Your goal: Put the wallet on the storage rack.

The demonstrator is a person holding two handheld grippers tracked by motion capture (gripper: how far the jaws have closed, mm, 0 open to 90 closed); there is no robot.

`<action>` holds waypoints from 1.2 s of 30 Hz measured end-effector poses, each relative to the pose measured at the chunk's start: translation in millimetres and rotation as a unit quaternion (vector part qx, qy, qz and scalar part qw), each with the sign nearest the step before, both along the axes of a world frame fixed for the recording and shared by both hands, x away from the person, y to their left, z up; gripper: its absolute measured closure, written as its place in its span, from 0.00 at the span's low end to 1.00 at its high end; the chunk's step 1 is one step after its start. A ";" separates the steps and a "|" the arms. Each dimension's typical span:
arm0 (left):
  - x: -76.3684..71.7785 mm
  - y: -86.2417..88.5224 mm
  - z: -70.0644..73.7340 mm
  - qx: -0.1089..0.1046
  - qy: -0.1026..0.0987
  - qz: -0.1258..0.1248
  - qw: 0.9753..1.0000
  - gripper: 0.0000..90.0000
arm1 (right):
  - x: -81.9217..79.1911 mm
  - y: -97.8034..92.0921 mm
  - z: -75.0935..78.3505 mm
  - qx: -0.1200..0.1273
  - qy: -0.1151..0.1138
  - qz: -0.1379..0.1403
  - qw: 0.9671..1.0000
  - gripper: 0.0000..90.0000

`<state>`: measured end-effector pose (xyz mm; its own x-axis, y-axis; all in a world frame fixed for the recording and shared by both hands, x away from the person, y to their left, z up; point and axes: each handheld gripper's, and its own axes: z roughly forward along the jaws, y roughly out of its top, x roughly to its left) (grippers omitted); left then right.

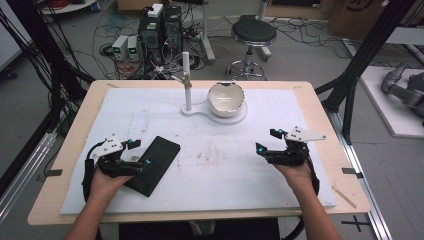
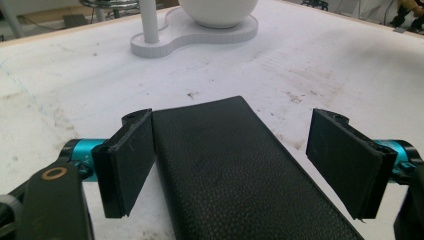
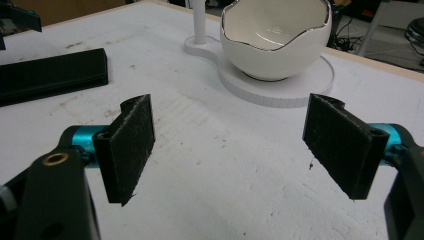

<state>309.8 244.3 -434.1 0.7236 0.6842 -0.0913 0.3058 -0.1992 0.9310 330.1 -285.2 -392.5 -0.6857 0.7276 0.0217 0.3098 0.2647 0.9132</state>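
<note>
A long black leather case [image 1: 155, 164] lies flat on the white mat at the front left. My left gripper [image 1: 141, 152] is open and straddles the case's near end. In the left gripper view the case [image 2: 240, 175] runs between the jaws, with the left pad [image 2: 131, 160] against its edge and the right pad [image 2: 345, 155] standing apart. My right gripper [image 1: 268, 141] is open over the mat at the front right. In the right gripper view, the gripper [image 3: 230, 105] has bare mat between its jaws.
A white egg-shaped bowl [image 1: 226, 98] with a jagged gilt rim sits on a white base [image 1: 200, 111] with an upright post [image 1: 186, 82] at the back middle. Beyond the wooden table edge [image 1: 320, 105] stand a stool [image 1: 253, 35], computers and cables.
</note>
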 end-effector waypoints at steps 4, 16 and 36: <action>-0.3 4.9 -0.6 -0.005 0.004 0.007 1.000 0.21 | 3.2 1.6 -2.1 -0.007 0.005 0.005 1.000 0.24; 5.4 8.2 -4.2 0.032 0.085 -0.002 0.996 0.21 | -3.2 -4.7 -1.1 -0.007 0.002 0.004 1.000 0.24; 5.5 10.3 -17.2 0.034 0.172 -0.023 0.984 0.31 | -1.7 -1.3 -3.4 -0.015 0.010 0.012 1.000 0.24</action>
<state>315.3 254.7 -451.3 0.6886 0.6642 -0.2910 0.5896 -0.2792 0.7579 328.4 -286.6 -396.0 -0.7029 0.7112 0.0145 0.3213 0.2993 0.8984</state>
